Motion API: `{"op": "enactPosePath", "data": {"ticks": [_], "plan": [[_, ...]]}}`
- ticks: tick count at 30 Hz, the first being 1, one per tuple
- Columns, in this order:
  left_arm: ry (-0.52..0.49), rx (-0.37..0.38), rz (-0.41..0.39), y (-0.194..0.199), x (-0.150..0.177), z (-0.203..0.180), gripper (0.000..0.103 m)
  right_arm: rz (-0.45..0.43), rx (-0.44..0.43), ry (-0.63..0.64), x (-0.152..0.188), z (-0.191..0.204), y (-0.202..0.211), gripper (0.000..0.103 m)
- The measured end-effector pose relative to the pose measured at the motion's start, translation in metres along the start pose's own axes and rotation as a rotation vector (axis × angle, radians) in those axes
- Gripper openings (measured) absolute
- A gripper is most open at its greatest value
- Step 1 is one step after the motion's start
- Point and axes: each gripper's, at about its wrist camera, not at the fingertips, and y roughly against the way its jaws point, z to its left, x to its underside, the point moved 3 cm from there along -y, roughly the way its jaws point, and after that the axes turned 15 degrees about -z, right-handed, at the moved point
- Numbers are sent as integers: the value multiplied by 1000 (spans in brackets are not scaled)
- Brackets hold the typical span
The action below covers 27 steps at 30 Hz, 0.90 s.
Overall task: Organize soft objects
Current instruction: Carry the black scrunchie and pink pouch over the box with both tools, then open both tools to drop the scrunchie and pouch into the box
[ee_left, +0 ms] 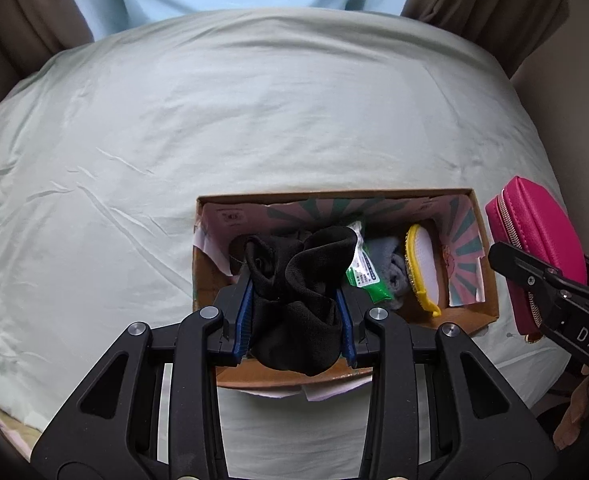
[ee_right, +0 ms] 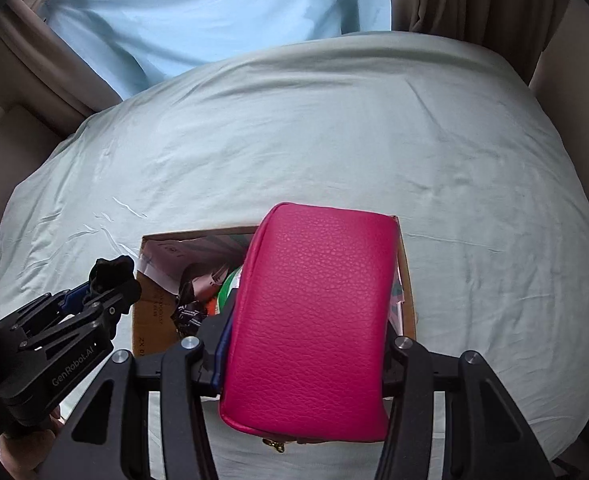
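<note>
Left claw [ee_left: 294, 312], clamped on black cloth [ee_left: 298, 280], hangs directly over the box [ee_left: 490, 280] (right claw [ee_right: 306, 360] grips the pouch [ee_right: 314, 300] alongside).

Left gripper [ee_left: 296, 316]: matte black angular linkage arms at the bottom of the left wrist view, with triangular cut-outs and round silver pivot pins at the joints. Its two fingers carry ribbed blue pads [ee_left: 245, 312] on their inner faces. Seen from the side at lower left of the right wrist view, it bears white lettering "GenRobot.AI" and small screws. Right gripper [ee_right: 306, 344]: the same black arms, silver pins and blue pads; at the right edge of the left wrist view it shows white letters "DAS". Bare skin of a hand [ee_left: 582, 404] shows beneath it.
</note>
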Motion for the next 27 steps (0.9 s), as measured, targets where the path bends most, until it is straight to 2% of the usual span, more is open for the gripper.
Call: {"op": "enactPosePath", "data": {"ticks": [8,15,17,18,19,20,21,23,27], "plan": [[-38,3,116,-58,22,5,31,115,-1,-19,9,-16,-55,47],[-61,22,175,-78,34,4,32,207,1,-51,14,-24,-85,48],[-53,40,175,-76,34,4,56,226,-14,-71,14,-25,-89,53],[-53,50,187,-76,36,3,94,221,-24,-79,14,-25,-90,56],[-60,42,206,-78,38,2,102,207,-29,-83,12,-24,-88,71],[-66,34,216,-78,40,1,102,190,-24,-81,10,-23,-86,90],[-68,44,211,-76,42,0,102,160,-13,-70,7,-22,-82,96],[-71,53,217,-74,47,-2,102,107,5,-41,3,-18,-74,99],[-67,53,213,-68,56,-2,102,111,15,-22,7,-15,-67,99]]}}
